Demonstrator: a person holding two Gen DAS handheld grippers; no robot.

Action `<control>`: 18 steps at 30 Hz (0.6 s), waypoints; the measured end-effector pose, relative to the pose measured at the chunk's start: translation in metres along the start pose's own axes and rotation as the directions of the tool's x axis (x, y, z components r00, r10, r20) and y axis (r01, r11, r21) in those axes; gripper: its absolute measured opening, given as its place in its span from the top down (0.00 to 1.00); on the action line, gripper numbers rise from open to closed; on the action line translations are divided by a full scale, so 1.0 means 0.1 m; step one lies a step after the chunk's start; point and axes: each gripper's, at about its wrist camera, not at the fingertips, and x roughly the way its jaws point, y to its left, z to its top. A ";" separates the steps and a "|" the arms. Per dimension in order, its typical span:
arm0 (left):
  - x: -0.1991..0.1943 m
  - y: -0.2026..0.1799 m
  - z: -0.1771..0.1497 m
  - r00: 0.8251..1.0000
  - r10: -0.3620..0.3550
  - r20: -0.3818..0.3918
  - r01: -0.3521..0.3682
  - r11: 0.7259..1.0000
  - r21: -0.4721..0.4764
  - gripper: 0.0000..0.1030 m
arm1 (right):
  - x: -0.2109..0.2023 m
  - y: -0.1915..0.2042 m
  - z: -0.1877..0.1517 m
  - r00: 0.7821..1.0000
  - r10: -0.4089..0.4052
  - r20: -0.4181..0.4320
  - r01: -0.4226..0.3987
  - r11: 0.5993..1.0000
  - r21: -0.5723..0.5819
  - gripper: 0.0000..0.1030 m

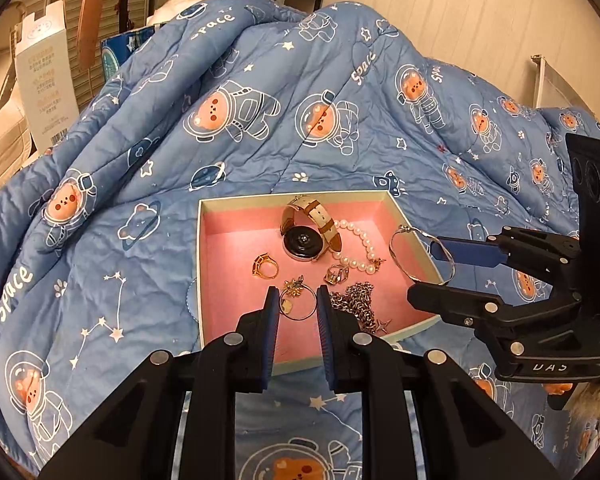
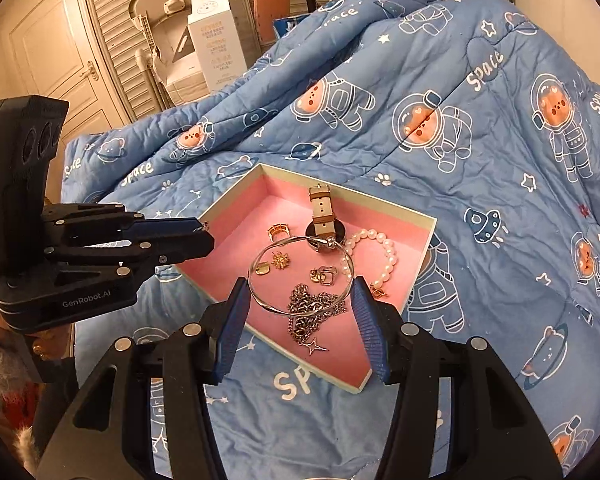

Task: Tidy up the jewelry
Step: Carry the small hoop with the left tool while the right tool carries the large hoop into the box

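The silver bangle (image 2: 300, 276) hangs above the pink-lined box (image 1: 414, 236), over the box's edge on the right gripper's side, spanning the right gripper (image 2: 300, 300): its wide-spread jaws touch the hoop at both sides and carry it. Its long axis runs from one pad to the other, clasp ball toward the watch (image 2: 322, 222). The left gripper (image 1: 298, 302) hovers over the box's near part with jaws partly open, framing a gold charm ring (image 1: 298, 300) without touching; the box lies on a blue astronaut-bear quilt (image 1: 260, 120).
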 end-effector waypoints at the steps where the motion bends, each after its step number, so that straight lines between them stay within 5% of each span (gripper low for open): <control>1: 0.05 0.00 0.01 1.000 0.002 -0.009 -0.002 1.000 0.000 0.82 | 0.05 -0.02 0.02 1.000 0.000 -0.013 0.000 1.000 0.002 0.49; 18: 0.61 -0.02 0.01 0.987 0.035 -0.158 -0.019 0.995 0.100 0.82 | 0.67 -0.13 0.16 0.982 -0.017 -0.188 0.000 0.996 -0.094 0.49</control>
